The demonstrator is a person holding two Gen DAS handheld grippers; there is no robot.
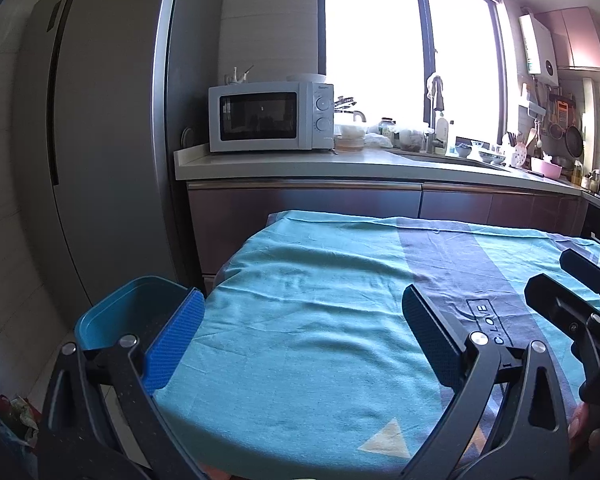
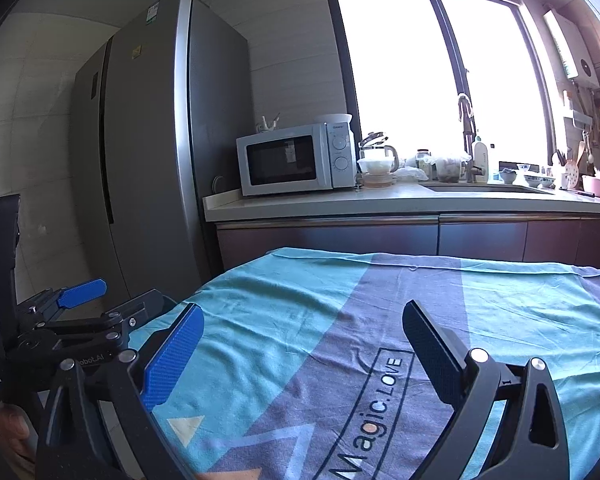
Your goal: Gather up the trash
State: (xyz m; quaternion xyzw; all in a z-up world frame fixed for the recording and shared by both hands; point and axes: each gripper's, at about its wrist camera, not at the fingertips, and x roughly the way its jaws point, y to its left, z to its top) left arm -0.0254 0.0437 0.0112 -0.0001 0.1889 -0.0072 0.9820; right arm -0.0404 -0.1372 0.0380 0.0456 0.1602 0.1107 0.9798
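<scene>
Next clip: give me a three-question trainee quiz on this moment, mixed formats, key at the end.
1. True or false: the left gripper and the right gripper are both open and hold nothing.
2. Multiple choice: the blue bin in the left wrist view sits (A) on the cloth, (B) beside the table's left edge, lower than the top, (C) on the counter.
3. Fill in: the appliance on the counter next to the fridge is a ____.

Key:
1. True; both sets of jaws stand wide apart over the cloth.
2. B.
3. Microwave.
</scene>
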